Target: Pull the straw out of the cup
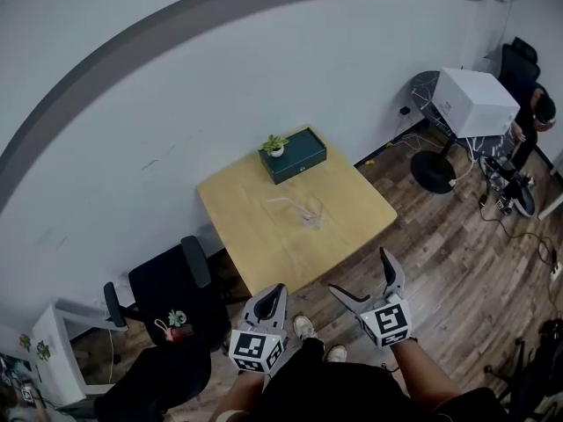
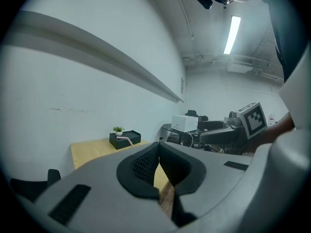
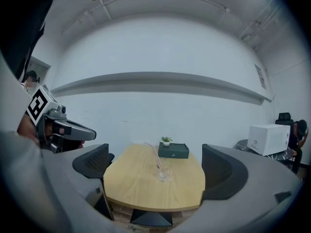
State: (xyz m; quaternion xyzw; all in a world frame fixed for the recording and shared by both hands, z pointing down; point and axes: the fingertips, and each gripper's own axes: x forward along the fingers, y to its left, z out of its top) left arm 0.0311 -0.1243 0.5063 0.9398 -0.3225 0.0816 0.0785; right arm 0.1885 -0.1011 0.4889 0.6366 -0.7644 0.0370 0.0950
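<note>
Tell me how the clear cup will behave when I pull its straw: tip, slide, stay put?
The cup looks small and clear, so probably light and apt to slide on the smooth wooden table. The straw leans over its rim, so a sideways pull may tip it.

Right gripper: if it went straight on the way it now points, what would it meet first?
Probably the clear cup holding the straw on the table; it sits centred between the right gripper's open jaws, nothing nearer. Depth is unclear.
</note>
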